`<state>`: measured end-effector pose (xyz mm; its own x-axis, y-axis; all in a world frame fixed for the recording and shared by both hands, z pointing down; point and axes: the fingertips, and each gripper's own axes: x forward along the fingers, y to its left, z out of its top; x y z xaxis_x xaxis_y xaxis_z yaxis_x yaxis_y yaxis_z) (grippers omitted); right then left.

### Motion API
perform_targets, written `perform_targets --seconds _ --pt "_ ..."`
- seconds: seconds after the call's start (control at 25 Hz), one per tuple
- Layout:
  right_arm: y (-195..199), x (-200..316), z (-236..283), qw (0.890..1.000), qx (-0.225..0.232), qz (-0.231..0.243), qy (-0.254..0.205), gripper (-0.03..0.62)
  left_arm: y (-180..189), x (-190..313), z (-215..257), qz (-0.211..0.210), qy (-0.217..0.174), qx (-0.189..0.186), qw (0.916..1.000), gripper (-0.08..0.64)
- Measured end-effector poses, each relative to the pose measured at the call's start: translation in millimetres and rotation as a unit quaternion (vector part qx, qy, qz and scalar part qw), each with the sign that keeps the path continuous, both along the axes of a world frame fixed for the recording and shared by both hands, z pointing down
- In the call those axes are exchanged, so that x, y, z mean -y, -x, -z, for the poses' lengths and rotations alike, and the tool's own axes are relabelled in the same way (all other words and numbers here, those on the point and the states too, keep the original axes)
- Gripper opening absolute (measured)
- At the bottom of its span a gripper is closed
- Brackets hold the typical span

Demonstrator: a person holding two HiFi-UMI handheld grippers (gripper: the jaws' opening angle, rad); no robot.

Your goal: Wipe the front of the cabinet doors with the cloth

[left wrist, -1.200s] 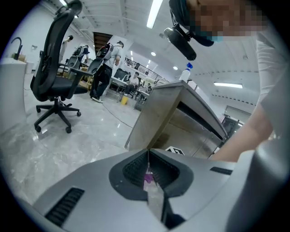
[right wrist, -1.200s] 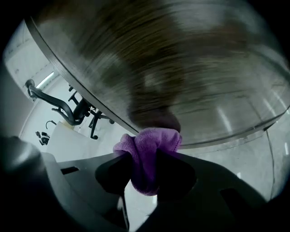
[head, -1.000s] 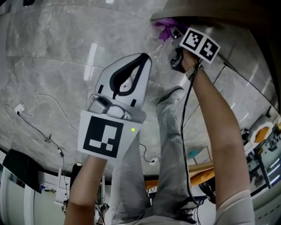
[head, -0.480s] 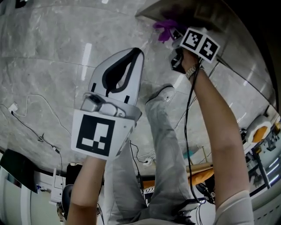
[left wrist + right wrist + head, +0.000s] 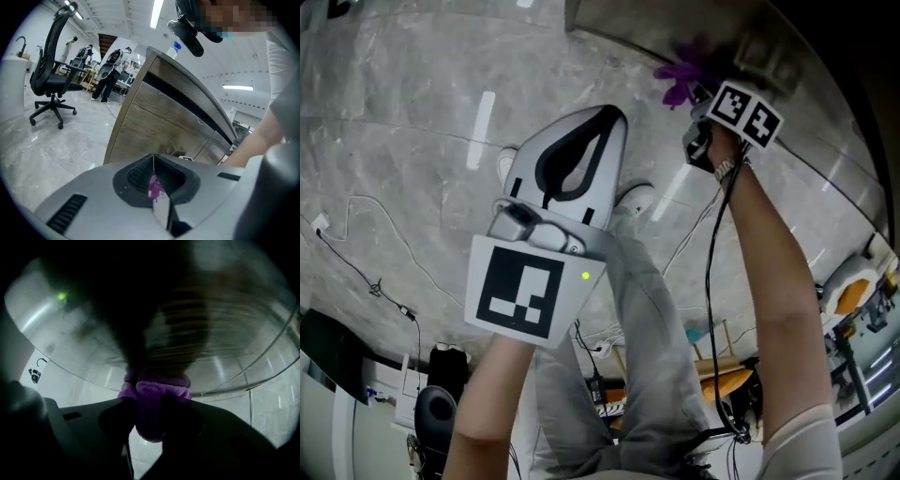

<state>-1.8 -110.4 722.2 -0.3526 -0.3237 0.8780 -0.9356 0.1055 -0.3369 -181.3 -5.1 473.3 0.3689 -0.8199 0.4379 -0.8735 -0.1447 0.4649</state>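
Left gripper: white-and-black two-jaw left gripper [image 5: 613, 114] [image 5: 153, 158], jaws together with nothing gripped, held clear of the brown wood-grain cabinet [image 5: 675, 22] [image 5: 154, 117], pointing at its door front.
Cloth: purple fluffy cloth [image 5: 680, 82] [image 5: 154, 389], bunched up against the cabinet door (contact face blurred).
Right gripper: black right gripper with marker cube [image 5: 701, 94] [image 5: 150, 405], jaws clamped on the cloth, at the cabinet door.

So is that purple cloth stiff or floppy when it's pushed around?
Probably floppy: the purple cloth bunches into soft folds where the right gripper pinches it. Likely light, with a fuzzy pile that should drag rather than slip on the cabinet.
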Motion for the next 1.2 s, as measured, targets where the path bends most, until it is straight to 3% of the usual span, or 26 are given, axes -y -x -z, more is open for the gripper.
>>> perform_targets --seconds 0.44,0.6,0.84,1.04,1.2 --pt "-112 -1 -16 0.995 -0.088 -0.048 0.015 0.137 -27 -5 -17 0.005 0.012 -0.003 0.9999 0.017" --pt "-122 -5 -12 0.991 -0.106 -0.08 0.017 0.137 -17 -7 -17 0.005 0.007 -0.001 1.0 0.017" --pt "-52 -27 -5 0.998 -0.063 -0.012 0.014 0.137 4 -5 -4 0.001 -0.008 -0.008 0.9999 0.017" --pt "39 -41 -7 1.0 -0.027 0.009 0.012 0.137 35 -11 9 -0.009 -0.012 -0.017 0.9997 0.017" --pt "122 -48 -18 0.999 -0.007 0.03 0.016 0.138 84 -26 3 -0.003 0.002 -0.02 0.9998 0.017"
